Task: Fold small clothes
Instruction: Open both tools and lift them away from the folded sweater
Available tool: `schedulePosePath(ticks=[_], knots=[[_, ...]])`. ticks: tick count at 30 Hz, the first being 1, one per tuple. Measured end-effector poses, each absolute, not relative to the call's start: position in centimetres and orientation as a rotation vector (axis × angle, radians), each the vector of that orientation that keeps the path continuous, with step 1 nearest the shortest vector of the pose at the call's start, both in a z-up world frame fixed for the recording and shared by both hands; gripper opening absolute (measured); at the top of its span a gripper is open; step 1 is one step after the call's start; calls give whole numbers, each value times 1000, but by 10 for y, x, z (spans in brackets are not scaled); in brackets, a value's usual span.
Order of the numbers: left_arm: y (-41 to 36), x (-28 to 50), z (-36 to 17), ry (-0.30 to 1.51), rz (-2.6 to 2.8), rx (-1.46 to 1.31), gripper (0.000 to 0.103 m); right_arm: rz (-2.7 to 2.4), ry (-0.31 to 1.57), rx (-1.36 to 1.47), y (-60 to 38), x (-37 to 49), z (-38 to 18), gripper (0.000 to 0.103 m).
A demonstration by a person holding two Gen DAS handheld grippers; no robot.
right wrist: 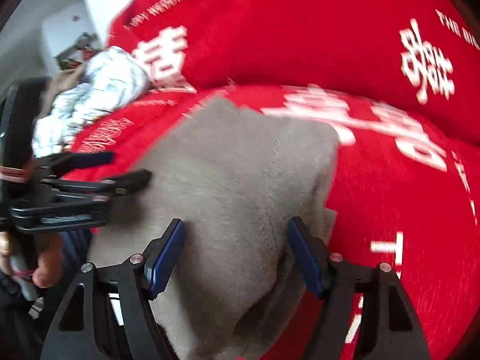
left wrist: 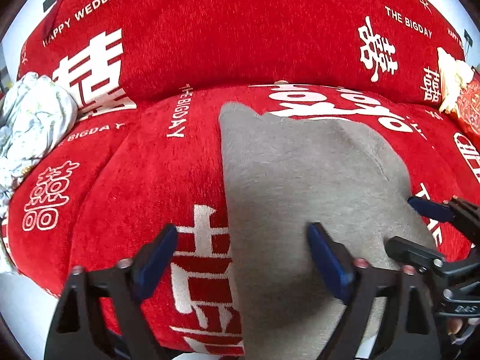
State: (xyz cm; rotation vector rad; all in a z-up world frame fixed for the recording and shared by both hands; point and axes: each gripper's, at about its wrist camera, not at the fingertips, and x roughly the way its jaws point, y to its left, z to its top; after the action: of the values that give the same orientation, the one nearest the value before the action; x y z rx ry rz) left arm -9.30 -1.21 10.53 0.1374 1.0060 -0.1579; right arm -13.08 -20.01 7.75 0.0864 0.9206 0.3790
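Observation:
A grey small garment (left wrist: 300,174) lies flat on the red seat cover (left wrist: 135,180) with white lettering. My left gripper (left wrist: 243,237) stands open over the garment's left edge: one blue pad above the red cover, the other above the grey cloth. My right gripper (left wrist: 414,228) shows at the garment's right edge. In the right wrist view the garment (right wrist: 234,174) has a folded layer at its right side, and my right gripper (right wrist: 237,237) is open above the cloth without pinching it. My left gripper (right wrist: 120,168) hovers at the cloth's left edge, held by a person's hand (right wrist: 45,270).
A crumpled white floral bundle (left wrist: 33,120) (right wrist: 99,90) lies at the seat's left end. The red backrest cushion (left wrist: 240,36) rises behind the garment. At the far right sit a cream item (left wrist: 450,78) and a red patterned box (left wrist: 471,105).

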Motion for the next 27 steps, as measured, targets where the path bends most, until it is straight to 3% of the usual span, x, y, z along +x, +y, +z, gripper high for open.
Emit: schedulePosePath(ticks=[12,18,27], knots=[[-3,-134,123,924,-154,127,92,431,831,14,-172,-186,106,77],[-3,-137,97,987,-133,186,92,354,974,-38,-165,-185,68,79],[-16,-159,133,836,-95,207,92,230,911,56,-185,-198,88,83]])
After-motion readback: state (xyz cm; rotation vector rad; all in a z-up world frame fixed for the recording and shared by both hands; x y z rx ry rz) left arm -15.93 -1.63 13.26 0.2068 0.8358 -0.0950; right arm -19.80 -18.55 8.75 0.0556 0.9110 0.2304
